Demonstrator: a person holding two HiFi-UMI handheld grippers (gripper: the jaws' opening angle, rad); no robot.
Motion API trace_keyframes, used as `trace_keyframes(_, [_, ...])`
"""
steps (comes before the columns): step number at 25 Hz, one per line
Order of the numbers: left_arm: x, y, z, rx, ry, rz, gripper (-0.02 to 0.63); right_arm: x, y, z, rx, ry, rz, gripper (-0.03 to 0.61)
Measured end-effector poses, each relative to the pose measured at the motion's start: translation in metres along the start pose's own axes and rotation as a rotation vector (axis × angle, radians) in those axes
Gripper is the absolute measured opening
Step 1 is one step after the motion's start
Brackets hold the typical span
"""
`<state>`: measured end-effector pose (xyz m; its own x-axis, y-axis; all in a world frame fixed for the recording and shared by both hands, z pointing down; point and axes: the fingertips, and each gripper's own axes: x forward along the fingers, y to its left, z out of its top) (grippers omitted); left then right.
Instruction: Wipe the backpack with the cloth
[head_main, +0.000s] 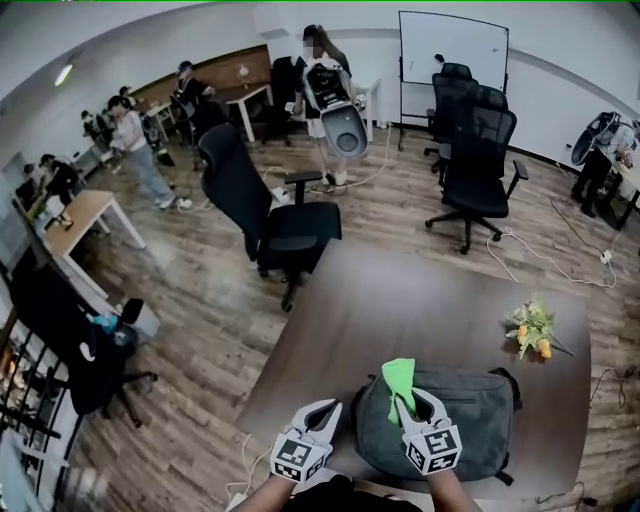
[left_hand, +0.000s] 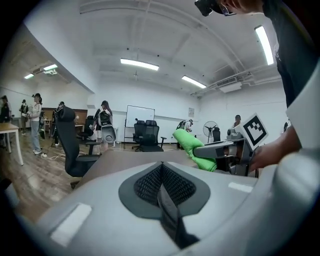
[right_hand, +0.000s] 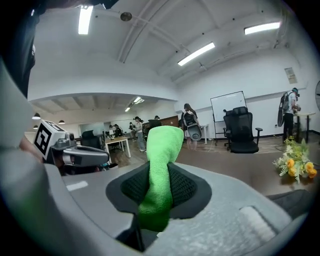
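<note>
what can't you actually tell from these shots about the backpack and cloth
- Near edge of the backpack: head view, covered by the right tongs.
- Dirt on it: too small, head view.
- Whether the cloth touches it: head view, the tongs hide the cloth's lower end.
- Flowers: too small to tell their kind.

Bright green cloth (head_main: 398, 378) vs. dark grey backpack (head_main: 475, 420) on a brown table (head_main: 400, 310). Left gripper (head_main: 328, 410) & right gripper (head_main: 412, 400): pale grey w/ black-and-white square markers. Flowers (head_main: 531, 330) yellow & white, green leaves. Office chair (head_main: 265, 205) black; whiteboard (head_main: 453, 50) white; floor (head_main: 200, 300) brown wood-grain.
</note>
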<state>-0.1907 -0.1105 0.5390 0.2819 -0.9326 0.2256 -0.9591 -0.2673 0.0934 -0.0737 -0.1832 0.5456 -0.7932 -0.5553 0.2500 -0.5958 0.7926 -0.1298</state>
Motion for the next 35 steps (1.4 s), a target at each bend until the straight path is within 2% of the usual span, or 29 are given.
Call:
trace_keyframes(4, [0.023,0.013,-0.007,0.004,0.018,-0.080,0.018,0.024,-0.018,-0.027,0.039,0.122,-0.134,0.097])
trace_keyframes(8, [0.047,0.024,-0.004,0.038,0.033,-0.131,0.018,0.035,-0.026,-0.051,0.077,0.210,-0.209,0.097])
trace_keyframes(15, [0.072,0.018,-0.019,0.001,0.053,-0.138,0.018,0.047,-0.025,-0.089,0.080,0.350,-0.198,0.097])
trace_keyframes(21, [0.074,0.016,-0.036,0.018,0.105,-0.129,0.018,0.066,-0.033,-0.108,0.057,0.434,-0.162,0.097])
trace_keyframes(27, [0.075,0.012,-0.043,0.021,0.134,-0.125,0.018,0.060,-0.050,-0.122,0.044,0.524,-0.219,0.098])
trace_keyframes(35, [0.082,-0.013,-0.044,0.044,0.139,-0.168,0.018,0.042,-0.081,-0.122,-0.022,0.560,-0.317,0.097])
